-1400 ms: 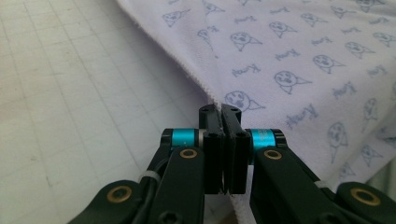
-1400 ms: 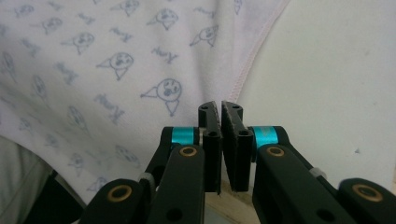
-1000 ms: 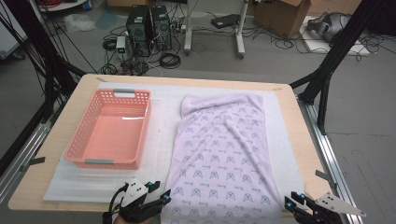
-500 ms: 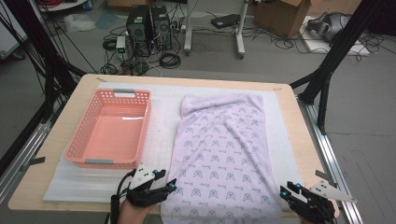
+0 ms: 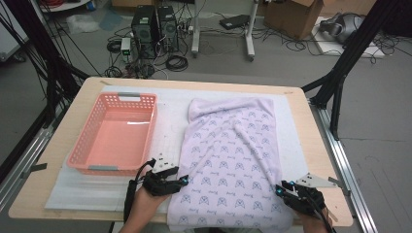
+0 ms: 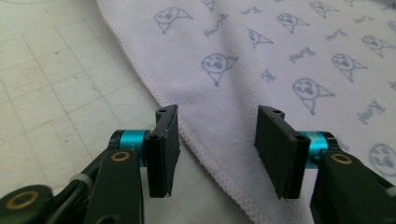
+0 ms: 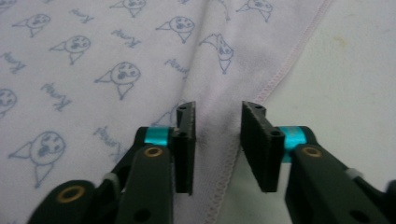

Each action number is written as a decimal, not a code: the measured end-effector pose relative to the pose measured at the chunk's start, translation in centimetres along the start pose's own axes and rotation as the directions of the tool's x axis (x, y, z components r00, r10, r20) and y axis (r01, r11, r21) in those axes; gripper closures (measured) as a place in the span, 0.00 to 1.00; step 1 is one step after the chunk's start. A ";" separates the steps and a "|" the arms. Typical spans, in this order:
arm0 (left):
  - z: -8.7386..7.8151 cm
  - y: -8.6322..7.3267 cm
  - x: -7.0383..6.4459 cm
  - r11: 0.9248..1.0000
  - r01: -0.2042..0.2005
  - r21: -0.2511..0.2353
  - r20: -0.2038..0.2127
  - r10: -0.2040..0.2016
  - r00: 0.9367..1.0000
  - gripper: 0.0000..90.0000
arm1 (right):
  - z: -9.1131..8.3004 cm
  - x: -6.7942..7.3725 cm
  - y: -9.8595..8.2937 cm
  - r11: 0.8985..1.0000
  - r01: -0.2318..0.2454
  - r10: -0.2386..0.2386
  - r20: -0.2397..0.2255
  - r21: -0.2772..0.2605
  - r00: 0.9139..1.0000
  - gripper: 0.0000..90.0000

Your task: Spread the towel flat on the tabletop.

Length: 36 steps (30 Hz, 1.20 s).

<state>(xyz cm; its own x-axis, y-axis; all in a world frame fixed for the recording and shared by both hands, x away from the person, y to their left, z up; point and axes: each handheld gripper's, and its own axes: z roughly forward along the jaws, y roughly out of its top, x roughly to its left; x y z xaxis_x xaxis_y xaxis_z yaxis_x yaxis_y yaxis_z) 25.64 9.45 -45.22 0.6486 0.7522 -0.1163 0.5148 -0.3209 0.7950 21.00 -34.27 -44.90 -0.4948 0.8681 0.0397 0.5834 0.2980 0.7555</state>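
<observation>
Where the bench (image 5: 58, 160) carries a white mat (image 5: 165, 121), a lilac towel (image 5: 233, 160) printed with small blue faces lies spread flat over the mat's right half, reaching from near the far edge to the near edge, where it hangs slightly over. A pink basket (image 5: 116, 131) sits on the mat's left half, just beside the towel and apart from it. The left gripper (image 5: 182, 180) is at the towel's left hem near the near edge; in the left gripper view its jaws stand wide apart, straddling that stitched hem. The right gripper (image 5: 281, 190) is at the towel's near right corner, jaws parted more narrowly over the right hem, gripping nothing.
</observation>
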 end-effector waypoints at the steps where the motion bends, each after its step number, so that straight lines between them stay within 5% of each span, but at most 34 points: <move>1: 0.0 0.0 -0.2 1.000 -0.025 0.006 -0.034 0.025 0.999 0.67 | 0.0 0.0 0.0 1.000 -0.003 0.003 -0.010 0.003 1.000 0.89; 4: -0.3 0.0 -0.2 1.000 -0.026 0.016 -0.019 0.027 0.999 0.96 | 0.0 0.1 0.2 1.000 0.001 -0.001 -0.025 0.012 1.000 0.95; 12: -2.3 -1.3 -0.5 0.999 0.031 0.020 0.029 -0.031 0.999 0.96 | -2.1 -1.3 -0.8 0.999 -0.027 0.028 -0.046 0.024 0.999 0.96; 16: -3.6 -2.2 -1.5 1.000 0.025 0.014 0.077 -0.026 0.997 0.96 | -3.6 -1.5 -1.4 0.999 -0.026 0.029 -0.071 0.041 0.997 0.96; 18: -4.1 -2.4 -1.9 1.000 0.012 -0.009 0.098 -0.011 0.995 0.93 | -4.1 -1.4 -1.8 0.998 -0.014 0.018 -0.083 0.057 0.996 0.96; 20: -4.1 -2.3 -1.9 0.999 -0.001 -0.038 0.098 0.005 0.995 0.76 | -4.4 -1.4 -2.1 0.998 -0.009 0.016 -0.100 0.064 0.995 0.92; 22: -3.8 -1.9 -1.7 0.998 -0.004 -0.063 0.091 0.009 0.996 0.64 | -4.4 -1.7 -2.2 0.998 -0.036 0.040 -0.090 0.049 0.995 0.74; 24: -3.3 -1.3 -1.3 0.997 0.010 -0.078 0.086 -0.003 0.996 0.58 | -4.3 -2.0 -2.0 0.998 -0.070 0.070 -0.076 0.012 0.995 0.71; 30: -1.9 0.1 -0.4 0.996 0.010 -0.091 0.068 -0.004 0.998 0.55 | -2.7 -2.5 -1.0 0.993 -0.112 0.113 0.008 -0.037 0.994 0.69; 36: 0.6 0.8 0.6 0.999 0.019 -0.035 0.008 -0.019 1.000 0.55 | -0.8 -2.2 -0.6 0.998 -0.067 0.068 0.050 -0.008 0.996 0.74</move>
<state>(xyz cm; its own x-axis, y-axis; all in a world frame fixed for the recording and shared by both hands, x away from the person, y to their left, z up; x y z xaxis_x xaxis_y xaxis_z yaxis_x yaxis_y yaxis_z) 26.80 9.32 -45.00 0.6435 0.7533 -0.1362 0.5072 -0.2864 0.8128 21.22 -36.62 -44.94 -0.4213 0.9051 0.0577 0.6100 0.2357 0.7565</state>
